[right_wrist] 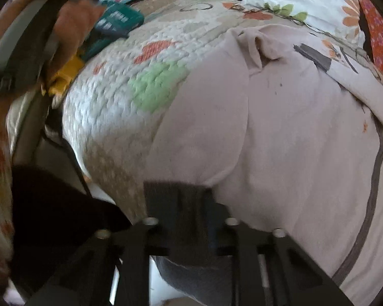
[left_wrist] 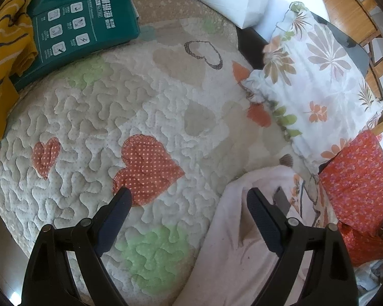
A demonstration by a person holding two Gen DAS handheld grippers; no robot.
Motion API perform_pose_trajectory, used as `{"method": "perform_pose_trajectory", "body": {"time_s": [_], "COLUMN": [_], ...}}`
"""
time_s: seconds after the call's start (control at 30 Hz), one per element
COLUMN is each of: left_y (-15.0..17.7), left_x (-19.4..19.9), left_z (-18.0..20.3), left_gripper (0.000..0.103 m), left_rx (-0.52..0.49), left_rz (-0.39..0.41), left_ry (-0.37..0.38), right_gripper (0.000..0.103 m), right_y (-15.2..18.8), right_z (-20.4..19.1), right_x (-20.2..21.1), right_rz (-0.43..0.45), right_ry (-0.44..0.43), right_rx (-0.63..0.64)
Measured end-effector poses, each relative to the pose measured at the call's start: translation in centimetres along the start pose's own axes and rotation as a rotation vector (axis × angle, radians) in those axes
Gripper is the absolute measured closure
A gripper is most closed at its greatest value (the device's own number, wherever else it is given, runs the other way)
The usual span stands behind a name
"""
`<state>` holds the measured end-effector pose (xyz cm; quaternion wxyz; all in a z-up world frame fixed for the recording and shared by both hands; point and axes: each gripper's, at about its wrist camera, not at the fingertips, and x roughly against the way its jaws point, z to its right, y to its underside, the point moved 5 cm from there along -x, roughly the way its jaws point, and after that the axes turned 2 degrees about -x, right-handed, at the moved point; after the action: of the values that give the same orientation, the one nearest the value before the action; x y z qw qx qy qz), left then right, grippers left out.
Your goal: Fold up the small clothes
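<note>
Quilted heart-patterned bedding [left_wrist: 145, 107] lay under my work, with the pale pink garment [right_wrist: 293, 132] spread at its near right side, beside a floral pillow [left_wrist: 316, 84]. I judged the first fold was starting. My right gripper [right_wrist: 181, 199], low at the hem, had its jaws together on the cloth. My left gripper [left_wrist: 189, 201] hovered wide apart, empty; next it needed an edge.

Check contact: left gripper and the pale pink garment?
Cannot tell. In the left wrist view the open left gripper overlaps the pale pink garment, but contact isn't visible.
</note>
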<state>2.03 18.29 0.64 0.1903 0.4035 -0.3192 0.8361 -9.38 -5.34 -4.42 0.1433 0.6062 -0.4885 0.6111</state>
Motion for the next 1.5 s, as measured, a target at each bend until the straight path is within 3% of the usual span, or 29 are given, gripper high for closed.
{"method": "perform_pose_trajectory", "body": {"time_s": [0.2,0.4,0.47,0.57,0.7,0.8,0.93,1.13,1.23,1.27,1.33,1.4,1.5], "left_y": [-0.1,1.0,1.9,3.5,6.1,8.1,10.5,11.3,10.3,9.7,8.8,8.5,9.0], "left_x": [0.4,0.1,-0.4,-1.1,-2.4,-3.5,-5.2,-7.1,-8.0,-8.3,-9.3,-10.9,-14.0], "left_z": [-1.0,1.3,2.6,5.1,9.0,11.5,13.9,16.0,17.3,17.6,17.8,17.7,17.2], "left_gripper": [0.012,0.012,0.012,0.012,0.012,0.012,0.012,0.012,0.012,0.012,0.012,0.012,0.012], "left_rx": [0.048,-0.001,-0.024,-0.077,-0.189,-0.276,-0.375,-0.481,-0.538,-0.568,-0.621,-0.638,-0.578], "left_rz": [0.022,0.025,0.012,-0.007,-0.029,-0.049,-0.079,-0.078,-0.053,-0.028,-0.009,-0.059,-0.186], "left_ry": [-0.018,-0.017,-0.005,0.004,0.004,-0.006,-0.023,-0.076,-0.098,-0.118,-0.172,-0.200,-0.155], "right_gripper": [0.092,0.092,0.092,0.092,0.092,0.092,0.092,0.089,0.074,0.063,0.057,0.057,0.057], "right_y": [-4.5,-8.7,-8.8,-7.6,-5.4,-3.7,-1.8,-1.0,-0.8,-0.4,0.5,1.4,2.1], "right_z": [0.4,6.5,10.5,16.8,25.6,31.4,36.1,39.1,42.1,43.3,44.8,45.8,46.0], "right_x": [4.8,17.0,20.4,23.0,23.1,21.8,19.6,16.3,16.8,17.3,17.8,17.7,17.1], "right_rz": [0.106,0.320,0.372,0.389,0.334,0.277,0.252,0.234,0.229,0.232,0.245,0.232,0.204], "right_ry": [-0.021,-0.068,-0.033,0.115,0.362,0.462,0.475,0.500,0.602,0.636,0.621,0.558,0.522], "right_rx": [-0.007,-0.139,-0.207,-0.290,-0.378,-0.457,-0.535,-0.540,-0.594,-0.631,-0.708,-0.778,-0.801]}}
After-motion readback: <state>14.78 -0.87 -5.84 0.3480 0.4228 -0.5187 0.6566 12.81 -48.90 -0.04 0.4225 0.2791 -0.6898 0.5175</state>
